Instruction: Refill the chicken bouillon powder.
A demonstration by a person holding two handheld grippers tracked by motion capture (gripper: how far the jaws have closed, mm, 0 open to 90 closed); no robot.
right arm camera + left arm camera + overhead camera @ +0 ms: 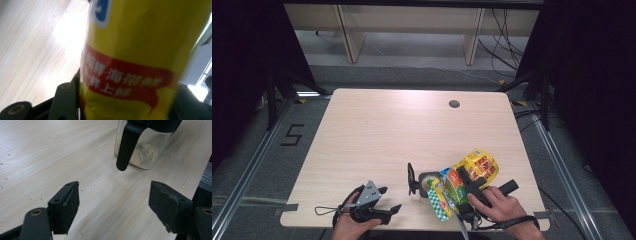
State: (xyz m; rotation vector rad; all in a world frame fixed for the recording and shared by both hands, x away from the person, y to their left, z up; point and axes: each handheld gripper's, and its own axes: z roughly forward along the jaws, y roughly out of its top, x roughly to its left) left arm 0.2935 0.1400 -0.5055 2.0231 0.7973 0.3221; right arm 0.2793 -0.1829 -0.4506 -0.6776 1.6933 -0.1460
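Desk: pale wood-grain laminate, matt, smooth. Jar, upper right of left gripper view: clear glossy glass, matt black plastic lid handle. Yellow packet: glossy plastic film, crinkled. Left hand-held gripper pads: rough black foam, crumb-dusted.

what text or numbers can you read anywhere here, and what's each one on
"5": black digit marked on the grey floor left of the table.
White Chinese characters on the red band of the yellow bag held in the right gripper: too blurred to read for sure.
White lettering on the bag's blue patch: cut off, unreadable.
Print on the bag in the high view: too small to read.
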